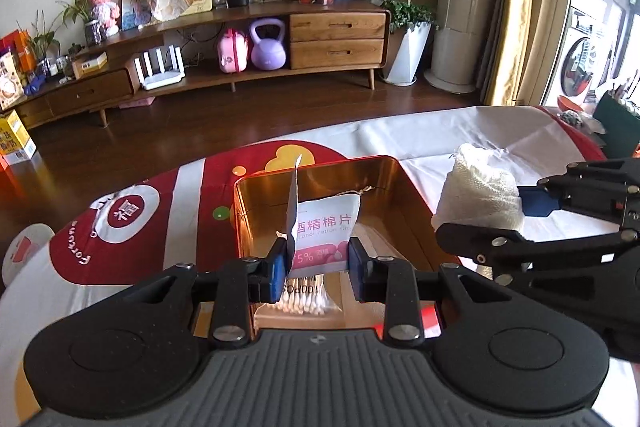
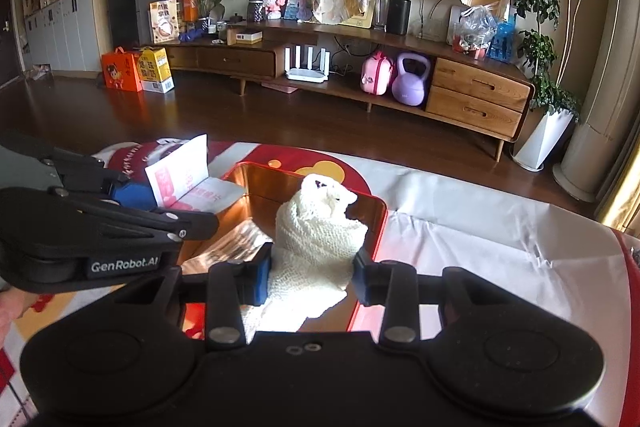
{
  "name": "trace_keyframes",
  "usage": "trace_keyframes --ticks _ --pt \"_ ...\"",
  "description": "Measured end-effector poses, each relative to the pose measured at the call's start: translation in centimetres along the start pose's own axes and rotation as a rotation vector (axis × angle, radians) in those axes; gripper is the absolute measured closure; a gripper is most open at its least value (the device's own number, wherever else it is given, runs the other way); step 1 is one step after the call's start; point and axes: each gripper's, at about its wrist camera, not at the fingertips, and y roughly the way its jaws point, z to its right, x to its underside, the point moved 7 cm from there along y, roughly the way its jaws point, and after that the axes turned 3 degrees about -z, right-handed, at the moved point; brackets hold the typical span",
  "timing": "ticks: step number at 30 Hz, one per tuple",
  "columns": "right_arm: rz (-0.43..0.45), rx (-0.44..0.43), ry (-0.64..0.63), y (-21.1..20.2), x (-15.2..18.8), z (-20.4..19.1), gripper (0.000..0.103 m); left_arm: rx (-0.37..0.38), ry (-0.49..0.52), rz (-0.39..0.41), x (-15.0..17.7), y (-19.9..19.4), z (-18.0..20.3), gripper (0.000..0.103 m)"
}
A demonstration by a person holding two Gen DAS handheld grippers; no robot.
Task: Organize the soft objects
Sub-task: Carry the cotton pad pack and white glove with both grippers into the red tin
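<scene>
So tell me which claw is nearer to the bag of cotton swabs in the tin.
Left. The left claw, gripping a white packet, hangs directly above the cotton swabs in the tin. The right claw, gripping the white gauze roll, is off to the side.

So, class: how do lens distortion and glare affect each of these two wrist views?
Left wrist view: fisheye bends the wooden cabinet into a curve; the window at right is blown out. Right wrist view: the gauze roll is overexposed near the pads, and the gold tin mirrors light.
</scene>
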Motion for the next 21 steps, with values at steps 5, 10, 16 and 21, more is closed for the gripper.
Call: trace_keyframes --ticks 5,10,16,21 --pt "-0.034 0.016 -0.016 2.6 0.4 0.2 0.065 -0.01 0.016 -0.024 0.0 2.3 0.1 0.072" --pt "-0.07 -0.01 0.002 4.8 1.2 0.4 0.066 -0.005 -0.011 -0.059 0.2 4.6 -0.5 0.072" --pt "-0.101 -0.02 0.005 6.2 1.9 0.4 0.066 -0.01 -0.016 -0.093 0.6 6.8 -0.7 0.072" --pt "-0.114 -0.019 -0.008 6.8 2.5 0.3 0.066 0.0 -0.027 -0.114 1.3 8.0 -0.6 0.072"
